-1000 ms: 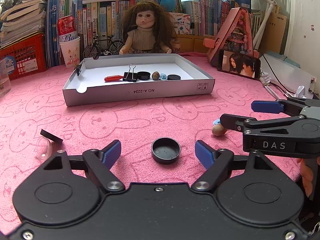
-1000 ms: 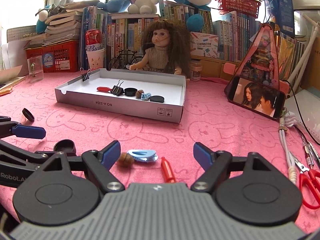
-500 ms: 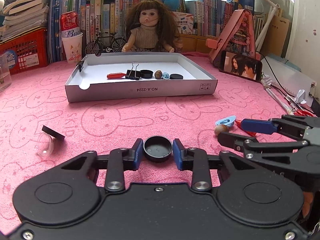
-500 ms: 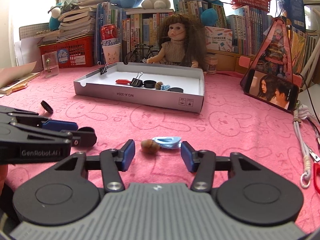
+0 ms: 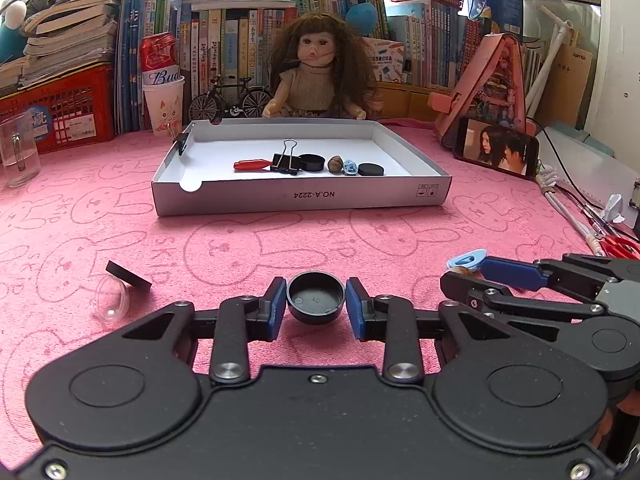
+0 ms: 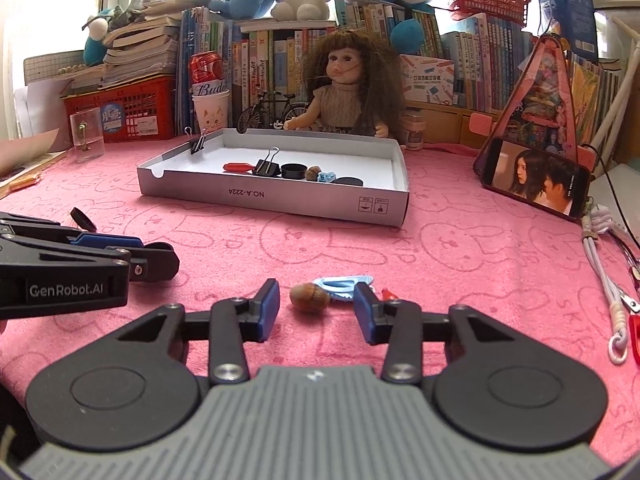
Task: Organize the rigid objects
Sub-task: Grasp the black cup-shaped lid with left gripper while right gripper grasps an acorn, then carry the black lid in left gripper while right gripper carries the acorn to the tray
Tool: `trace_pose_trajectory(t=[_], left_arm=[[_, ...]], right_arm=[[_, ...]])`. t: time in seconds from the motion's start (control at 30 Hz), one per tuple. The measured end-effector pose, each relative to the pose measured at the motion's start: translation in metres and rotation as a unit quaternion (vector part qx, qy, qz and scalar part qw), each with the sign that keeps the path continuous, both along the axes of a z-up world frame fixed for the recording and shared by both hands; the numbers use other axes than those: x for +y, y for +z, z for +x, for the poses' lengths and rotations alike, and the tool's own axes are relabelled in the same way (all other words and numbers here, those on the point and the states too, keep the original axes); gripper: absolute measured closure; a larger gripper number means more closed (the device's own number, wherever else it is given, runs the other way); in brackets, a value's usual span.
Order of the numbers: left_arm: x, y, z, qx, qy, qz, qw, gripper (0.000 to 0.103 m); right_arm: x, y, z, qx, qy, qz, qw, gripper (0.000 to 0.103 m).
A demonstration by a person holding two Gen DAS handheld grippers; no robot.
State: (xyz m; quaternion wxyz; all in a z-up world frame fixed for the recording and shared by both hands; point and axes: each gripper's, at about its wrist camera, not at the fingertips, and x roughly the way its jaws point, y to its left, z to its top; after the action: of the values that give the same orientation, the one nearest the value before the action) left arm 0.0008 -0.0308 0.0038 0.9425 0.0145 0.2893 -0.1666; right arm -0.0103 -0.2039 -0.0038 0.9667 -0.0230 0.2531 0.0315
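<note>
On the pink cloth, my left gripper [image 5: 316, 305] is shut on a round black cap [image 5: 316, 297], open side up, with both blue pads against its rim. My right gripper [image 6: 317, 309] has its jaws closing around a brown nut [image 6: 310, 298]; a gap shows on each side of the nut, so the pads do not press it. A light blue clip [image 6: 343, 285] lies just behind the nut, by the right finger, and a red piece [image 6: 389, 293] peeks out beyond it. The white cardboard tray [image 5: 300, 201] stands farther back, holding a red piece, a binder clip, a black cap, a nut, a blue piece and a black disc.
A black disc [image 5: 128, 274] leans on a clear plastic dome [image 5: 112, 299] at the left. A phone [image 5: 496, 153] on a pink stand, cables and red scissors [image 6: 634, 332] are at the right. A doll [image 5: 316, 76], books, a red crate and a glass cup [image 5: 18, 152] line the back.
My left gripper closed on the black cap and has held it since. My right gripper's jaws narrowed from wide open to close around the nut.
</note>
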Motion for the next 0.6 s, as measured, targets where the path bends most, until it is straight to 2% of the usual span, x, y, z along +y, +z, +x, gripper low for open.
trace_pose_trajectory(t=[0.33, 0.4, 0.6], left_arm=[[0.002, 0.001, 0.006, 0.0, 0.01, -0.004, 0.9999, 0.073], [0.003, 0.002, 0.008, 0.0, 0.011, -0.007, 0.9999, 0.073], [0.007, 0.007, 0.018, -0.003, 0.024, -0.013, 0.9996, 0.073]], right_arm=[[0.007, -0.003, 0.009, 0.014, -0.007, 0.006, 1.0, 0.07], [0.009, -0.004, 0.011, 0.016, -0.006, 0.005, 1.0, 0.076], [0.009, 0.0, 0.011, 0.019, 0.005, 0.013, 1.0, 0.076]])
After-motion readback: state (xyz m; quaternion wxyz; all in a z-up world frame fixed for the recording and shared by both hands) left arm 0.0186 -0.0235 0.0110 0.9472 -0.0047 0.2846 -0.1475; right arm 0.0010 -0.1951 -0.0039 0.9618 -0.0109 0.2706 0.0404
